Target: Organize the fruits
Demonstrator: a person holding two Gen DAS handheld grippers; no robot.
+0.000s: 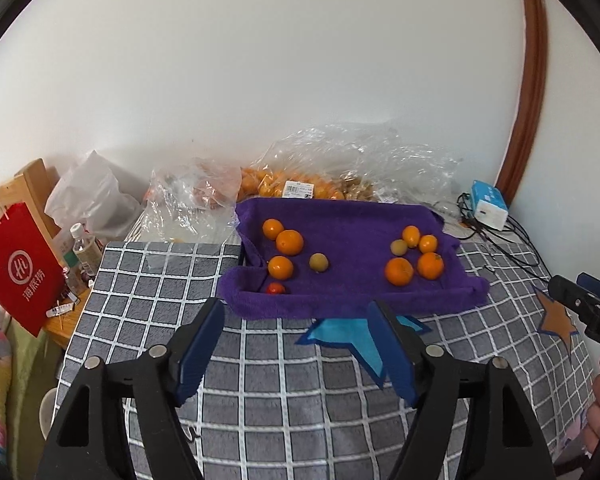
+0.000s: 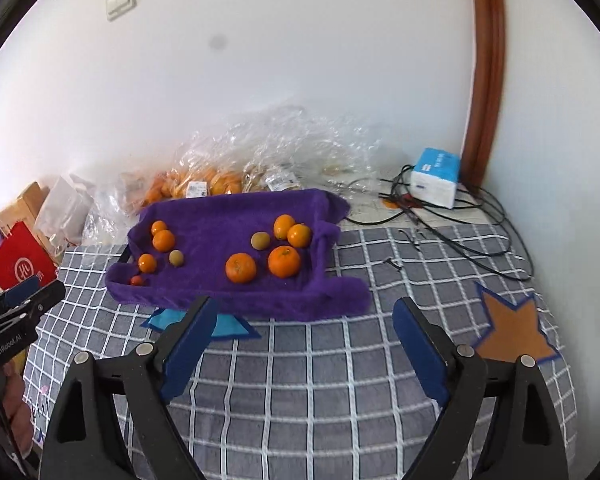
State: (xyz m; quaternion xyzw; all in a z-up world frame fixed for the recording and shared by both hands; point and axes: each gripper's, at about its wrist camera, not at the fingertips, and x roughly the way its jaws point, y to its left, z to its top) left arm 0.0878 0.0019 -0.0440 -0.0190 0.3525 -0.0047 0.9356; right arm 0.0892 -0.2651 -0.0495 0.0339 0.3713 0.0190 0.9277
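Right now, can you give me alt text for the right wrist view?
The open right tool, holding nothing, points at a purple towel-lined tray on a grey checked cloth. Two loose groups of oranges and smaller fruit lie in it. Clear bags of fruit sit behind, against the wall.

Both grippers [image 1: 296, 320] [image 2: 304, 320] wide apart, empty

Black-framed left gripper [image 1: 296, 316] and right gripper [image 2: 304, 316], both with dark blue finger pads [image 1: 202, 354]. Grey cloth with white grid lines [image 1: 260, 392] seen under the fingers. Ahead of the fingertips: purple fuzzy towel [image 1: 352, 216] with orange round fruits [image 1: 289, 242], two dull yellow-green ones [image 1: 318, 262], one small red one [image 1: 275, 289]. Light blue star patch, dark blue edged [image 1: 340, 332], between the left fingers; orange-brown star patch, blue edged [image 2: 512, 330], right of the right fingers.
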